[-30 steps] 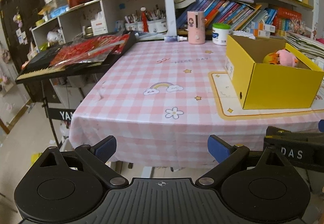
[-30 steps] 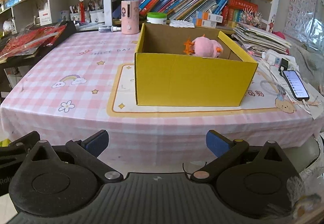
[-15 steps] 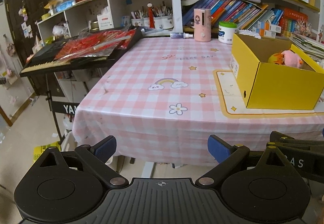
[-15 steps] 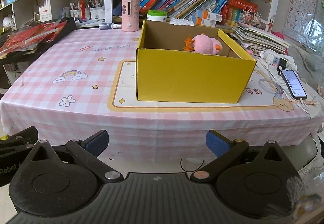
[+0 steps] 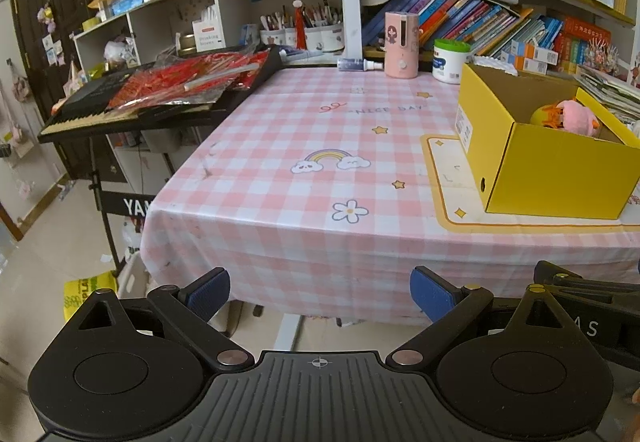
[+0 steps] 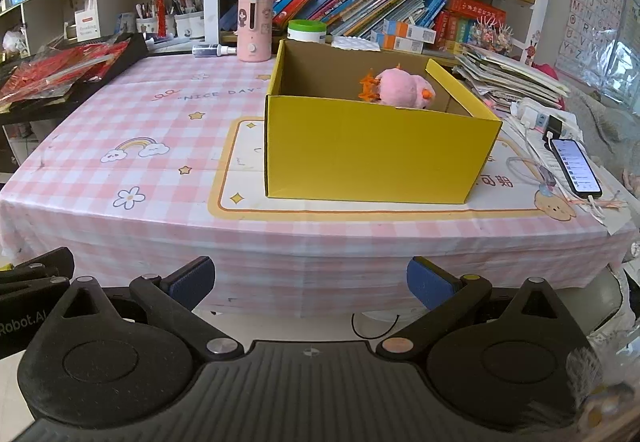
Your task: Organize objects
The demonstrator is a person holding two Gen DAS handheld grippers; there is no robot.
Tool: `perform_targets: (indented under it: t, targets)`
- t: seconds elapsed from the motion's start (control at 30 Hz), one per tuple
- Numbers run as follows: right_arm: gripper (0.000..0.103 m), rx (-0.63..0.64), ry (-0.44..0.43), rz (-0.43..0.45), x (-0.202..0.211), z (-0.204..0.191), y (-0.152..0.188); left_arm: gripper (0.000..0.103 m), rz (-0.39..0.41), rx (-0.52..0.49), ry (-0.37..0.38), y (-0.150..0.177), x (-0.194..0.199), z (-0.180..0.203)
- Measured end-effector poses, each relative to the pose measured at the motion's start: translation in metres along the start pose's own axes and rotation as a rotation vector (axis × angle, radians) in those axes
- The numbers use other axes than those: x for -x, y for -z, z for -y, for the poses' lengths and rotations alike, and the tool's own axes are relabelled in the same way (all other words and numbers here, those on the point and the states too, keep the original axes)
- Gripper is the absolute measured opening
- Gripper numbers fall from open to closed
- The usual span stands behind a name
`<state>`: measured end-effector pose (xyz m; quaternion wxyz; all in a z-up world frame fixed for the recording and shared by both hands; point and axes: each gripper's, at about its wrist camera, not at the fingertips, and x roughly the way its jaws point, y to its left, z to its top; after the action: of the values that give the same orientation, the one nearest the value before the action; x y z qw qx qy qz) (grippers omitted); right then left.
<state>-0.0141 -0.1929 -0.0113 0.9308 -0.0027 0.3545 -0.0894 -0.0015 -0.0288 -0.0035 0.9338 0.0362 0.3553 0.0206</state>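
Observation:
A yellow cardboard box [image 6: 376, 158] stands open on the pink checked tablecloth [image 6: 132, 114]; it also shows at the right of the left wrist view [image 5: 556, 174]. A pink plush toy [image 6: 400, 86] lies inside it, seen in the left wrist view [image 5: 576, 116] beside a yellow and orange toy [image 5: 542, 114]. My left gripper [image 5: 320, 294] is open and empty, held off the table's front edge. My right gripper [image 6: 310, 282] is open and empty, also in front of the table edge, facing the box.
A pink dispenser [image 6: 255, 28] and a white jar with a green lid [image 6: 307, 31] stand at the back by the bookshelf. A keyboard under red packets [image 5: 168, 90] sits left of the table. A phone [image 6: 576, 166] and paper stacks [image 6: 508, 82] lie on the right.
Both grippers have drawn back from the table, so the table and box look smaller and farther. Both stay open and empty.

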Motion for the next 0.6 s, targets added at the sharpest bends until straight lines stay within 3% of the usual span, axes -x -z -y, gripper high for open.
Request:
perform_targets:
  t: [0.6]
  targets:
    - [0.103, 0.023, 0.026, -0.016, -0.0053, -0.0090, -0.0008, 0.101, -0.025, 0.026, 0.009, 0.0000, -0.0083, -0.0043]
